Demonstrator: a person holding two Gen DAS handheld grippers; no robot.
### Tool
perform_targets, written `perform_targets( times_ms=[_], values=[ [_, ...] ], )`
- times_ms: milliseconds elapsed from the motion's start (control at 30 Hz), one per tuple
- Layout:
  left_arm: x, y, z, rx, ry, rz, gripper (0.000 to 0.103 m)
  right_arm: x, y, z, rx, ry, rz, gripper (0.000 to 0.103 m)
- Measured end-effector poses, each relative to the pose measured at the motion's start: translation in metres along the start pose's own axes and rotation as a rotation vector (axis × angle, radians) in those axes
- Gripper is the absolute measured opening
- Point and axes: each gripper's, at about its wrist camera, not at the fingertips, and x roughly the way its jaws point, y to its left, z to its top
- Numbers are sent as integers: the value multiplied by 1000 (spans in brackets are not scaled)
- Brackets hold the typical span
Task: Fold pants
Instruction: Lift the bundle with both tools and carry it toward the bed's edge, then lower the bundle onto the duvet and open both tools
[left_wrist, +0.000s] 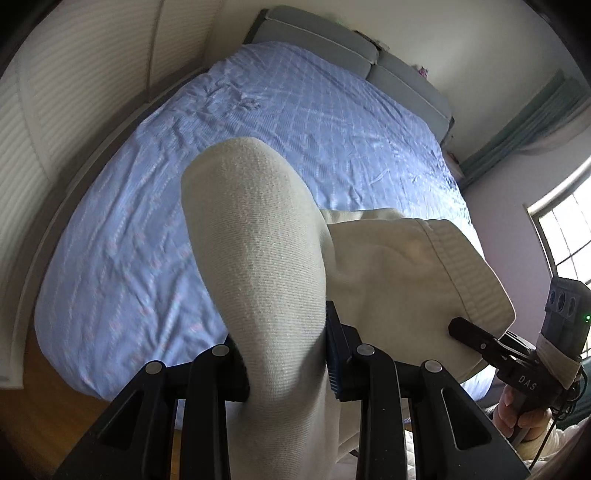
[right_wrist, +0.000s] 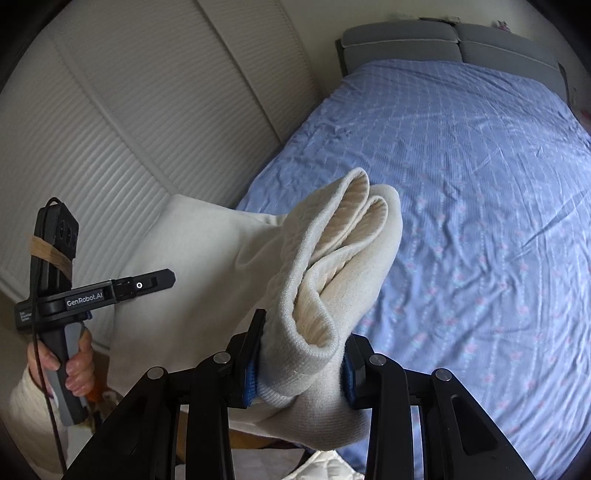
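The pants (left_wrist: 258, 266) are cream-white knit, thick and softly ribbed, held up in the air above the near end of the bed (left_wrist: 147, 221) between the two grippers. The left gripper (left_wrist: 286, 354) has its fingers narrowed on a rounded, folded bulge of the fabric, which rises between the blue pads (left_wrist: 334, 369) and fills the middle of the left view. To its right the cloth spreads out flatter, ending in a stitched hem (left_wrist: 465, 273). The right gripper (right_wrist: 299, 363) is clamped on a bunched stack of several layers; their rolled edges (right_wrist: 354, 218) fan out beyond the fingertips like loops, showing a paler, waffled inner face. From there the fabric runs left as a broad smooth sheet toward the other tool. The bed wears a wrinkled blue sheet with small pink motifs; a grey headboard (right_wrist: 443, 40) sits at the far end and a white slatted wardrobe (right_wrist: 129, 110) stands alongside.
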Motion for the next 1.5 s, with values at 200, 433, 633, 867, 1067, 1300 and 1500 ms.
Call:
perform_targets(
  times_ms=[200,433,633,867,1067,1300,1500],
  values=[
    [28,57,49,58,76,-16,30,56,27,20,72,10,-35,35],
    [80,110,113,145,146,-33,30,127,35,52,138,32,-79,35],
    [137,133,167,212,224,-23,30,176,38,78,149,86,-143,35],
    [188,149,209,249,233,4,30,230,19,100,166,138,-214,35],
    [244,180,220,206,332,123,34,277,2,99,226,247,-246,36],
    [270,221,196,78,411,257,48,299,-7,73,270,353,-246,40],
    [238,233,186,121,354,398,55,285,-32,57,344,382,-260,53]
  ],
)
